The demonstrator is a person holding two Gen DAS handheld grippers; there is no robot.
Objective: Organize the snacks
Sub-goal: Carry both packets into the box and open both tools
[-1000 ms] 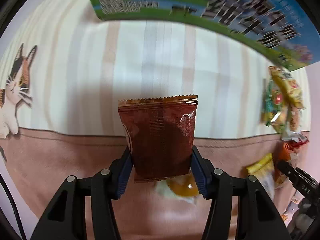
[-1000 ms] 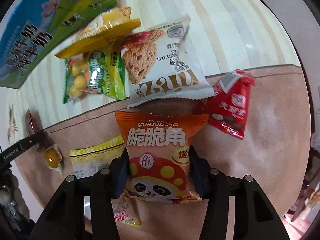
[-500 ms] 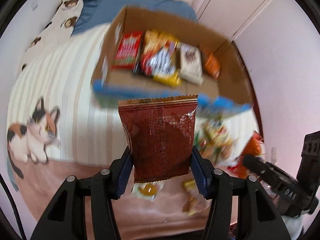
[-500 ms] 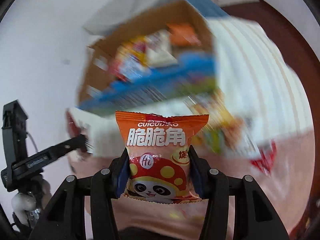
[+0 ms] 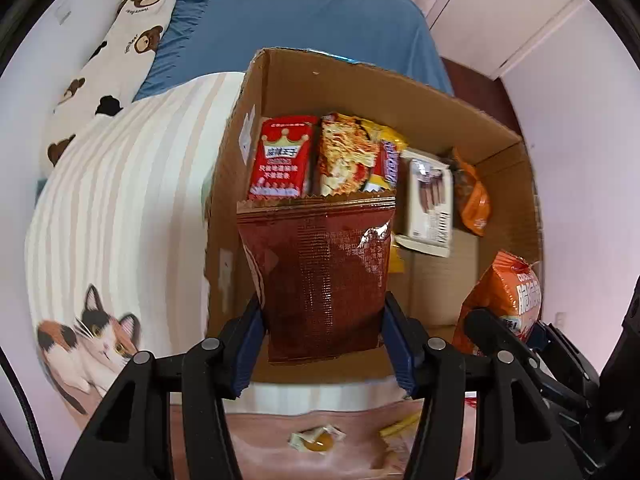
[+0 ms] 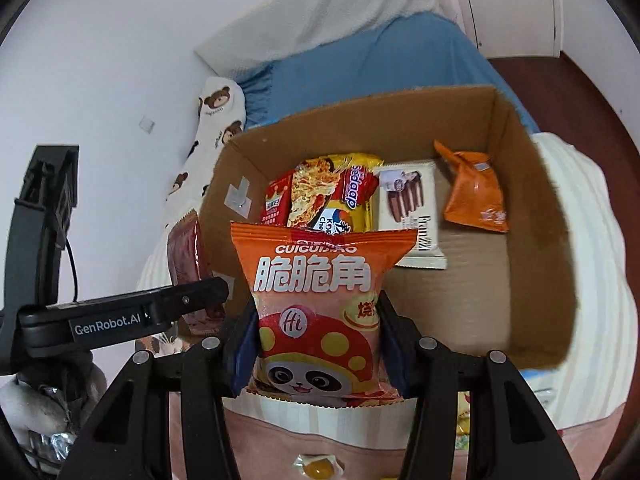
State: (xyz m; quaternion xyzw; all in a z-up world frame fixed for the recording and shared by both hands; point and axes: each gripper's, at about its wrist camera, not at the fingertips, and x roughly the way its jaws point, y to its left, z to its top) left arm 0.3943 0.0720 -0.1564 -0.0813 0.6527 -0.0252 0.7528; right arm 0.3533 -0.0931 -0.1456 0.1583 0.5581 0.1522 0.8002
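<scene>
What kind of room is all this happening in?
Most likely a bedroom. A cardboard box of snacks sits on a bed with a blue sheet, a striped cat-print blanket and a long bear-print pillow, beside white cupboard doors.

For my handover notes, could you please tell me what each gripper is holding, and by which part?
The left gripper holds a dark red snack packet by its lower side edges. The right gripper holds an orange panda snack bag likewise.

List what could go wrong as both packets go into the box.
The dark red packet and the orange panda packet sit close together, so the left gripper and the right gripper may collide. The cardboard box has bare floor only in front; either could land on the upright snacks.
</scene>
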